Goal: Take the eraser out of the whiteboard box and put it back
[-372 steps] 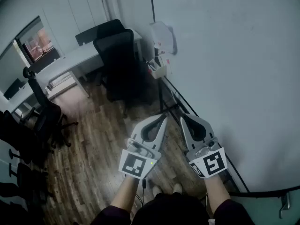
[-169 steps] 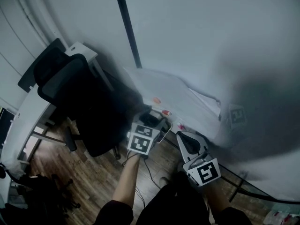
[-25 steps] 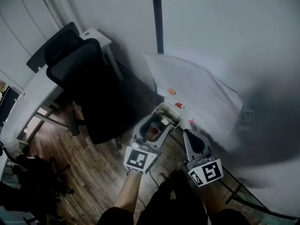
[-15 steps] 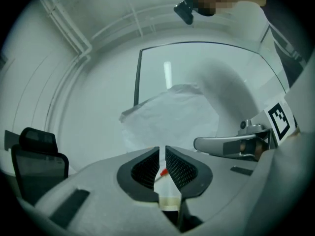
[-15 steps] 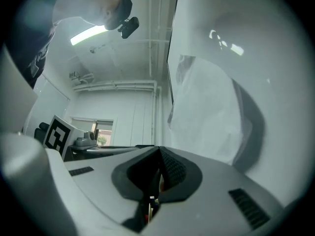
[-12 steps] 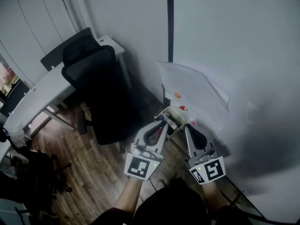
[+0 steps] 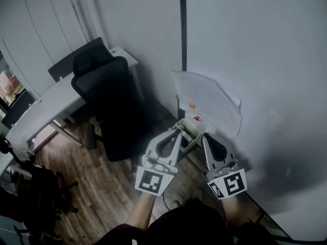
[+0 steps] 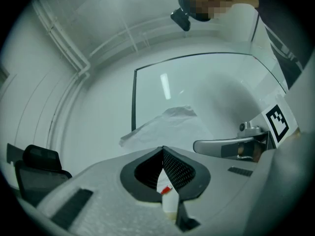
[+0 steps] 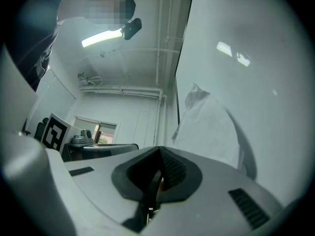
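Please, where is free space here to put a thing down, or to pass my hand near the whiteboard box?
Free: the white desk top left of the black chair, and the wooden floor between that chair and the left gripper. Crowded: around the whiteboard box, where the right gripper, the chair and the paper sheet stand close.

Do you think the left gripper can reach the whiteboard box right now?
Probably yes: the left gripper points at the whiteboard box from close by, with nothing between them. Its jaws are shut, though, so they must open before grabbing anything.
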Demonstrator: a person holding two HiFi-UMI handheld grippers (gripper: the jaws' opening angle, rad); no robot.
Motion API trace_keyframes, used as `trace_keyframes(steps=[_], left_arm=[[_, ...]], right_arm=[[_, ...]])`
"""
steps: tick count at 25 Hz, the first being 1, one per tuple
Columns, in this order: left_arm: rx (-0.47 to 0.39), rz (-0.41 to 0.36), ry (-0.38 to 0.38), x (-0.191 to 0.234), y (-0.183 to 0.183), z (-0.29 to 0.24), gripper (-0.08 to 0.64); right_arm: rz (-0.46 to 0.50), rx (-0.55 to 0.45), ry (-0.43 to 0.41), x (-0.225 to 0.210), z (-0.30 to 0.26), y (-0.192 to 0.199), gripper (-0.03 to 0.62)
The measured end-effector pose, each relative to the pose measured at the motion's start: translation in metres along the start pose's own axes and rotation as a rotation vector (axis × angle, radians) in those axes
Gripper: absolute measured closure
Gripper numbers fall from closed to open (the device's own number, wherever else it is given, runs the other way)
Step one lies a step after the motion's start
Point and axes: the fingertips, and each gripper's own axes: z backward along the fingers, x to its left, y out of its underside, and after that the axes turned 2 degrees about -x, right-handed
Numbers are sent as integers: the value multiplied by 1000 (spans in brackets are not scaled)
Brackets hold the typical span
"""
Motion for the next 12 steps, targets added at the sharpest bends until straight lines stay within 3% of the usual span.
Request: trace_keyframes(steps=[12], left_arm=[[-15,15,-7,0,-4,7,555]], right_arm=[[10,-10,0,6,4,-5,589]])
